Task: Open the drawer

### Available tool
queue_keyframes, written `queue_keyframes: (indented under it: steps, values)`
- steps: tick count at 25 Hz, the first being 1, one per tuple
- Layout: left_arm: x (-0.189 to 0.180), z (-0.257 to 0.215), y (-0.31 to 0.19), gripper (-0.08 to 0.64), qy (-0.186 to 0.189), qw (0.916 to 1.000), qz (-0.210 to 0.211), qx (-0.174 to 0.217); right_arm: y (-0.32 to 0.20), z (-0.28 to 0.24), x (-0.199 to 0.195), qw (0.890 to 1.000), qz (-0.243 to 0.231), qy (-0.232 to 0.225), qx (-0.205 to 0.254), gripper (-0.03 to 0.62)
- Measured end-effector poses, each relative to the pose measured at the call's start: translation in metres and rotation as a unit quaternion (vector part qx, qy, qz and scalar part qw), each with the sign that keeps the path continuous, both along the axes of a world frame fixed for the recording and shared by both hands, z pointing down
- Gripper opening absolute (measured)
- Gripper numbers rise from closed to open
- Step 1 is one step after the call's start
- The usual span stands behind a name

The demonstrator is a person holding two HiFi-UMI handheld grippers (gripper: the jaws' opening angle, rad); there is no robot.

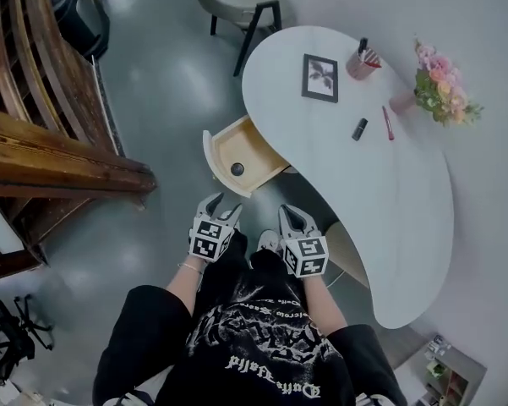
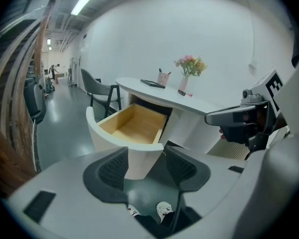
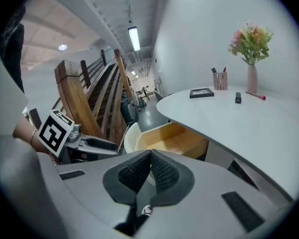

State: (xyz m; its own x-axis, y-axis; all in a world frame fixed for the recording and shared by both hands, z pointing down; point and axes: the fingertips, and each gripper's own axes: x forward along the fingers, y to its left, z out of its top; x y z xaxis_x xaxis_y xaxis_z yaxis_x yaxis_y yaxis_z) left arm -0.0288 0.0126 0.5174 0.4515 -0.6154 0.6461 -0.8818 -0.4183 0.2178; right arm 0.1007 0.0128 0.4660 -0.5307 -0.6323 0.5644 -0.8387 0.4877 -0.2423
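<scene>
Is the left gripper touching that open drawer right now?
Apart. The head view shows a strip of floor between the left gripper and the drawer.

The drawer (image 1: 241,146) under the table (image 1: 389,193) shows pale smooth wood inside and a matt white front; the table top is smooth matt white, the floor (image 1: 165,83) beside the table glossy grey
</scene>
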Motion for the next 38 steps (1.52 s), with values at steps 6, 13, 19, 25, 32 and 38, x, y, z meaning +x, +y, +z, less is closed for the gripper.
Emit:
queue_keyframes:
  steps: [6,13,19,25,32,38]
  values:
    - [0.034,-0.032,0.003,0.232,0.011,0.9997,0.016,0.018,-0.011,-0.023,0.019,1.000,0.011,-0.005,0.027,0.026]
    - [0.050,-0.077,-0.011,0.232,0.018,0.9971,0.000,0.073,-0.023,-0.046,0.037,0.998,0.028,-0.014,0.053,0.026]
    - [0.059,-0.102,-0.024,0.232,0.030,0.9937,-0.019,0.106,-0.030,-0.061,0.050,0.997,0.033,-0.017,0.072,0.026]
    - [0.064,-0.112,-0.032,0.228,0.040,0.9907,-0.025,0.128,-0.040,-0.069,0.058,0.996,0.022,-0.014,0.085,0.026]
    - [0.068,-0.121,-0.037,0.112,0.039,0.9877,-0.031,0.148,-0.043,-0.070,0.058,0.996,0.009,-0.014,0.085,0.026]
    - [0.070,-0.123,-0.038,0.038,0.036,0.9867,-0.033,0.155,-0.040,-0.067,0.050,0.997,-0.010,-0.022,0.079,0.026]
